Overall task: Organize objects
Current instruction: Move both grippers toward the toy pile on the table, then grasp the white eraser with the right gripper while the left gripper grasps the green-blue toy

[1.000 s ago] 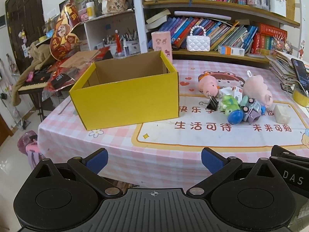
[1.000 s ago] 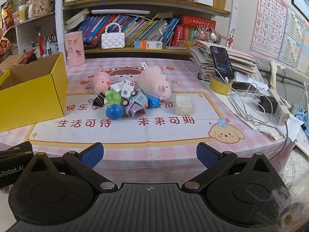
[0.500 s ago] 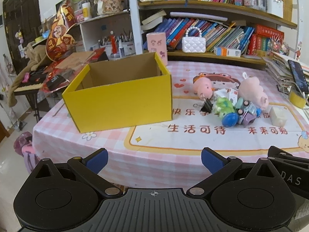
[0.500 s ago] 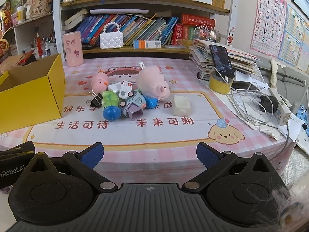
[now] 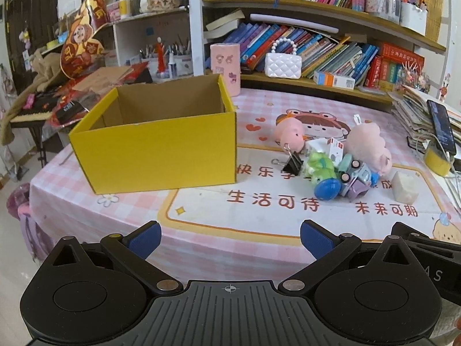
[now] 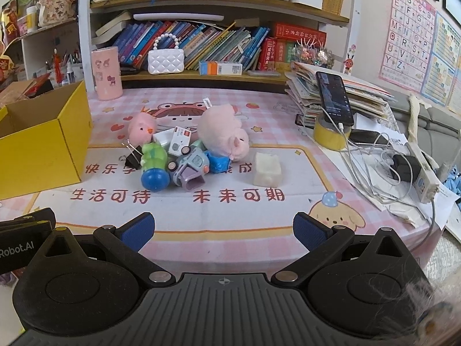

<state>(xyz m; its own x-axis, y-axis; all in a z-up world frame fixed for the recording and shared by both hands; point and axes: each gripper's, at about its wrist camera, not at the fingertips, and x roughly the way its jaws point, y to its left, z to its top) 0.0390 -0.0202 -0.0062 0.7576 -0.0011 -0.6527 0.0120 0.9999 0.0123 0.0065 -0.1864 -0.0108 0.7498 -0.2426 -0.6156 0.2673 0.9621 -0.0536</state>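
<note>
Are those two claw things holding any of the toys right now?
No. The left gripper and right gripper are both open and empty, short of the toy pile on the table.

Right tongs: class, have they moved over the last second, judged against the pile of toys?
Yes. The right tongs have edged forward toward the pile of toys, which looks slightly larger and nearer.

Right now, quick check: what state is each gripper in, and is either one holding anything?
Left gripper: open, holding nothing.
Right gripper: open, holding nothing.
</note>
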